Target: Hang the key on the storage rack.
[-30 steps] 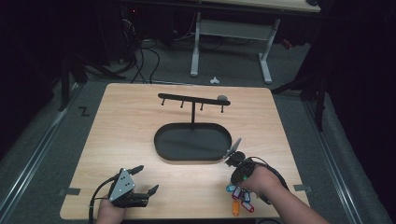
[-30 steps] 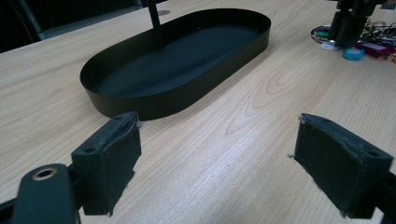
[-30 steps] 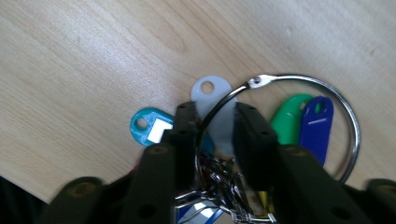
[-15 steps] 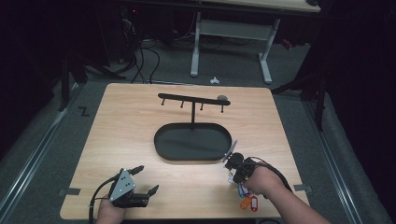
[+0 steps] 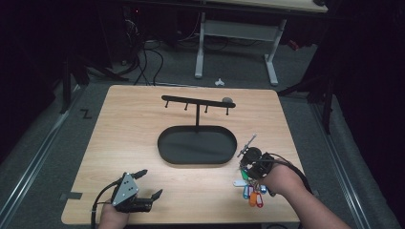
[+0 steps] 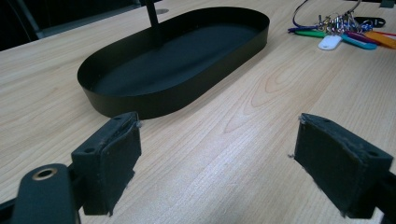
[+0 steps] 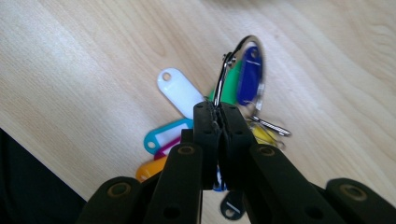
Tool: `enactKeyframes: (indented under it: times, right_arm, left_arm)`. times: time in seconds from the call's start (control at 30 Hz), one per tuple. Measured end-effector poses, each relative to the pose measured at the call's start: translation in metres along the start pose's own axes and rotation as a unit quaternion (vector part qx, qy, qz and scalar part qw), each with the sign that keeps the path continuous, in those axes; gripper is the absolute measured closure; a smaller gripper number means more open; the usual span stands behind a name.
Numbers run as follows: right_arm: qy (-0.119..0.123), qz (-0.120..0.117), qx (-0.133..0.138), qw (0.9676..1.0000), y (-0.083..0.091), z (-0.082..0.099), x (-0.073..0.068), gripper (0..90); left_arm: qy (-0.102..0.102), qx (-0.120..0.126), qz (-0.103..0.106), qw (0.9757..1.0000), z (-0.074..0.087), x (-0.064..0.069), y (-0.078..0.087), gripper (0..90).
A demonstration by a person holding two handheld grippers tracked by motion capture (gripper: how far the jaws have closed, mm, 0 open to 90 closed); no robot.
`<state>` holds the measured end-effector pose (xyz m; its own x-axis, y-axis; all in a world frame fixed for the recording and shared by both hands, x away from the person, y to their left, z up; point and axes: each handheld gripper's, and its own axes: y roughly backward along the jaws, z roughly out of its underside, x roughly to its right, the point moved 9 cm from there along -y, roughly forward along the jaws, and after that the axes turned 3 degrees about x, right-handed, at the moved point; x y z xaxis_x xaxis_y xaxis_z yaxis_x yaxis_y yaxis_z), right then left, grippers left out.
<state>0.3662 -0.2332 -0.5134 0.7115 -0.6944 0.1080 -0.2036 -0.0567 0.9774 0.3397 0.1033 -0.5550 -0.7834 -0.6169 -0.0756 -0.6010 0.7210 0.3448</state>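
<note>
Near the tray (image 5: 165,153), the left gripper (image 5: 149,183) rests with jaws spread and empty. Right of the tray, the right gripper (image 7: 219,116) has just closed, pinching the ring of the keys (image 7: 240,79). Judging by this, next comes lifting them to the rack (image 5: 197,102) behind the tray.

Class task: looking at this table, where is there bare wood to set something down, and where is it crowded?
Bare: the wood left of the black tray, and the front strip between left gripper and right gripper. Crowded: the front right, around the key bunch.
</note>
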Motion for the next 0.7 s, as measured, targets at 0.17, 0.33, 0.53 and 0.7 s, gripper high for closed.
enactKeyframes:
  times: [0.17,0.33,0.53,0.7]
  right_arm:
    - [-0.001,0.017,0.001,0.9998,0.010,0.003,0.009,87.6]
    - [-0.003,0.015,0.006,0.9999,0.014,0.006,0.011,87.7]
    - [-0.003,0.027,0.003,0.9996,0.024,0.008,0.018,87.7]
    - [-0.006,0.023,0.000,0.9997,0.030,0.007,0.021,87.8]
  left_arm:
    - [-0.001,-0.001,0.000,1.0000,0.000,0.000,0.000,15.0]
    - [0.002,-0.001,-0.003,1.0000,0.001,-0.002,0.001,15.0]
    - [0.003,0.001,-0.002,1.0000,0.000,-0.001,0.001,15.1]
    - [0.003,0.000,-0.002,1.0000,0.001,-0.001,0.001,15.0]
